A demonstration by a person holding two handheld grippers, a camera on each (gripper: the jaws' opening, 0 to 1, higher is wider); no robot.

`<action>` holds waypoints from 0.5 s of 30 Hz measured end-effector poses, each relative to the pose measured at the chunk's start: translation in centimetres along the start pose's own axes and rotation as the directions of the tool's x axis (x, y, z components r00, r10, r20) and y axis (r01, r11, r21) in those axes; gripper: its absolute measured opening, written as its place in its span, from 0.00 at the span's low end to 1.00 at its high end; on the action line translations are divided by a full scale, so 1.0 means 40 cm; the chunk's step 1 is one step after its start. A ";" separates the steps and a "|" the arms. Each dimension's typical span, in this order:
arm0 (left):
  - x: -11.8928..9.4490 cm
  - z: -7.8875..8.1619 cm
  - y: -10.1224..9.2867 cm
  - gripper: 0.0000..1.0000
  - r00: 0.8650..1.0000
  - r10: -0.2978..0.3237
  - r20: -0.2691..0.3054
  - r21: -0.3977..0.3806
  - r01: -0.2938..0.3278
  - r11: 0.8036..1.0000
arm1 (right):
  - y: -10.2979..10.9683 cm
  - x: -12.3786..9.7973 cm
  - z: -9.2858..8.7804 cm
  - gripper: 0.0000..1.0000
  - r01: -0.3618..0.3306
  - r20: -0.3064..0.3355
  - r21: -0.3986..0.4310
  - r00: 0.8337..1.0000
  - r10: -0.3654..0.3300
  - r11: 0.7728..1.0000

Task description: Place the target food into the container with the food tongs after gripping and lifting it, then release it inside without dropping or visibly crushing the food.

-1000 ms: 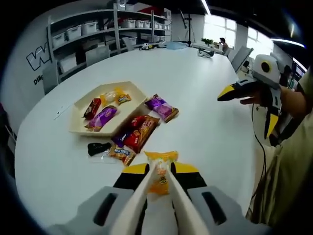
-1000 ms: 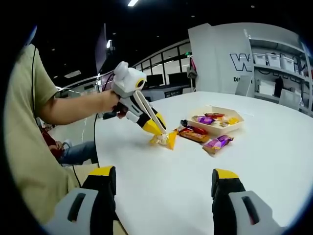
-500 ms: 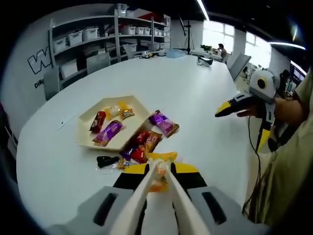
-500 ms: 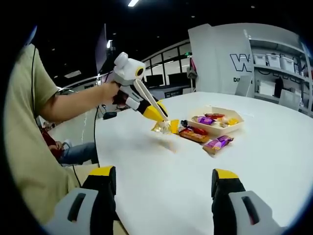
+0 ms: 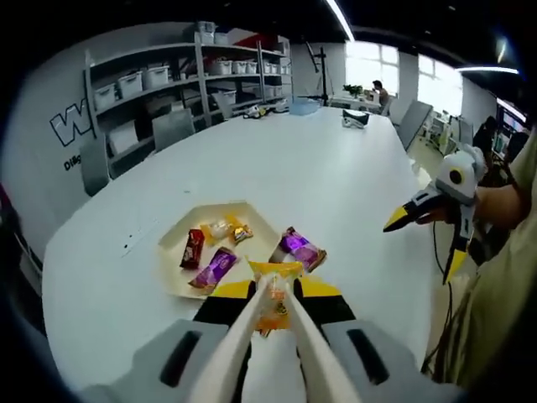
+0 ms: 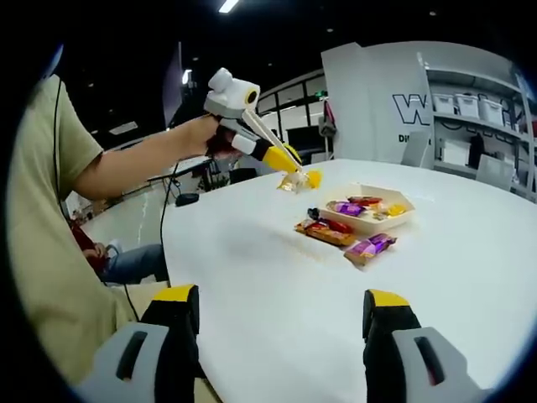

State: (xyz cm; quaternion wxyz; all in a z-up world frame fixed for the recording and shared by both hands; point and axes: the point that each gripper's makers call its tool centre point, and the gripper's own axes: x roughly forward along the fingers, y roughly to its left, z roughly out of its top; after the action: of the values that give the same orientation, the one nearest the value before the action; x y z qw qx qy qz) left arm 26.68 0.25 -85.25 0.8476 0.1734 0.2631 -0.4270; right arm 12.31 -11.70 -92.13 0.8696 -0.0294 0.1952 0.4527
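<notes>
My left gripper (image 5: 274,290) is shut on cream food tongs (image 5: 242,337), and the tongs pinch a yellow-orange snack packet (image 5: 275,270). In the right gripper view the left gripper (image 6: 282,158) holds that packet (image 6: 302,180) in the air, above the table and short of the beige tray (image 6: 375,223). Seen from the left gripper view, the tray (image 5: 176,259) lies just beyond the packet, with several wrapped snacks in it. My right gripper (image 6: 281,329) is open with nothing between its jaws, and it hovers off the table's right edge (image 5: 428,242).
A purple packet (image 5: 299,248) lies beside the tray. Red and orange packets (image 6: 325,229) and the purple packet (image 6: 369,245) sit on the white table (image 6: 268,277) in front of the tray. Shelving with bins (image 5: 159,75) stands behind. The person's arm (image 6: 126,176) reaches in from the left.
The left gripper has lifted the tongs and yellow packet off the table and carried them up toward the tray. The right gripper has stayed open and still.
</notes>
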 end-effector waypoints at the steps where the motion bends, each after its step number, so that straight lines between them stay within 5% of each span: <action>1: 0.001 0.004 0.002 0.16 1.000 0.001 0.003 0.002 -0.001 1.000 | 0.000 -0.001 0.000 0.79 0.001 -0.001 0.000 1.000 -0.001 1.000; 15: 0.052 0.101 0.044 0.17 1.000 0.003 0.012 0.051 -0.004 0.999 | -0.007 -0.016 0.003 0.79 0.015 0.006 0.001 1.000 -0.015 1.000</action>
State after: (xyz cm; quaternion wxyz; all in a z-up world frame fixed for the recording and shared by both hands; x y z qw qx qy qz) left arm 30.36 -2.12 -83.13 0.8452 0.1928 0.2467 -0.4330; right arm 12.23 -12.32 -91.84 0.8734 -0.0293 0.1926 0.4462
